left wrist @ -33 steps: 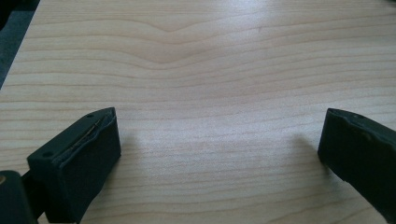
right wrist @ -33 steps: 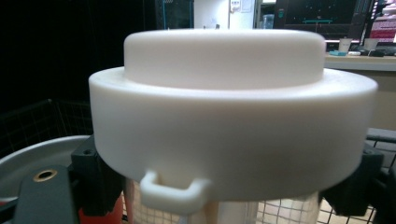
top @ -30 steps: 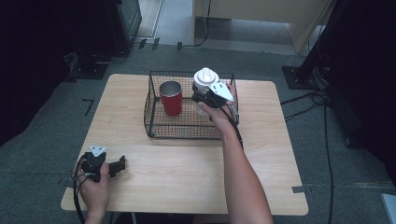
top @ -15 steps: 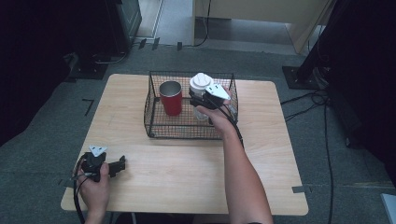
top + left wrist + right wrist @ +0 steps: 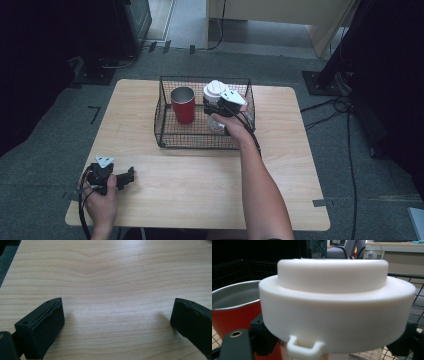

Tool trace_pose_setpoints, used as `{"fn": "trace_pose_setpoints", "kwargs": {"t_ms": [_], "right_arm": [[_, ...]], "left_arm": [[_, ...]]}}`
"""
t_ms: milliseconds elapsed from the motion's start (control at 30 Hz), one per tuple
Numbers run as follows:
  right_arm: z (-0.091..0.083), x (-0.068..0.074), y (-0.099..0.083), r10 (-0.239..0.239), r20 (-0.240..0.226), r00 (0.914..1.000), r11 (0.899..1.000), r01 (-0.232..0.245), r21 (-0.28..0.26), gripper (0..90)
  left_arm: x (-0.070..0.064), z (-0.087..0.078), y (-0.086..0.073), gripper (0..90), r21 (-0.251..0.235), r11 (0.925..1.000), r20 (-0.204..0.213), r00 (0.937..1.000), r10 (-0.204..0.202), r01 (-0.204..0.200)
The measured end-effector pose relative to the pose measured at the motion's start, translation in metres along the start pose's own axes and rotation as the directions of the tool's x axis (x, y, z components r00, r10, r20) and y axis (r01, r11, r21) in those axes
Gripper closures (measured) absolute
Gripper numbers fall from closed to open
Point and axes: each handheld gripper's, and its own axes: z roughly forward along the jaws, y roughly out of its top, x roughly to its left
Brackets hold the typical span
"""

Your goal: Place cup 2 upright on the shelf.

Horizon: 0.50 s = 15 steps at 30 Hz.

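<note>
A black wire basket (image 5: 165,136) stands at the back middle of the wooden table (image 5: 200,190). Inside it, on the left, a red metal cup (image 5: 183,105) (image 5: 234,310) stands upright. To the cup's right, my right gripper (image 5: 214,106) (image 5: 334,340) is shut on a clear container with a wide white lid (image 5: 215,89) (image 5: 334,307), its jaws clamped just under the lid. The container hangs upright within the basket, close beside the cup. My left gripper (image 5: 131,175) (image 5: 117,322) rests on the table's front left, open, with bare wood between its jaws.
The basket's wire walls (image 5: 417,297) rise around the cup and container. The table's left edge (image 5: 7,270) runs close to my left gripper. On the grey floor, cables (image 5: 345,107) lie to the right, and dark equipment (image 5: 125,25) stands behind the table.
My right gripper has carried the white-lidded container slightly left and down, closer to the red cup. The left gripper has stayed put.
</note>
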Motion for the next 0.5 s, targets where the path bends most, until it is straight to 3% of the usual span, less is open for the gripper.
{"fn": "trace_pose_setpoints", "kwargs": {"t_ms": [133,300,333,400,500], "right_arm": [[-0.002,-0.0007,0.0002,-0.002,-0.005,1.0,1.0,0.002,0.01,15.7],[-0.0045,0.0011,-0.0008,-0.038,-0.028,0.9989,0.999,0.038,-0.005,11.0],[-0.0063,0.0016,0.0001,-0.037,-0.068,0.997,0.999,0.037,-0.004,4.7],[-0.0079,0.002,0.0018,-0.047,-0.088,0.995,0.999,0.047,-0.01,2.2],[-0.0094,0.0009,0.0033,-0.045,-0.079,0.9958,0.999,0.045,-0.009,1.0]], "left_arm": [[0.0,0.0,0.0,0.0,0.001,1.0,0.0,1.0,0.001,-0.001],[0.0,0.0,0.0,0.0,0.0,1.0,0.0,1.0,0.0,0.0],[0.0,0.0,0.0,0.0,0.0,1.0,0.0,1.0,0.0,0.0],[0.0,0.0,0.0,0.0,0.0,1.0,0.0,1.0,0.0,0.0],[0.0001,-0.0001,0.0,0.0,0.001,1.0,0.0,1.0,0.001,-0.001]]}}
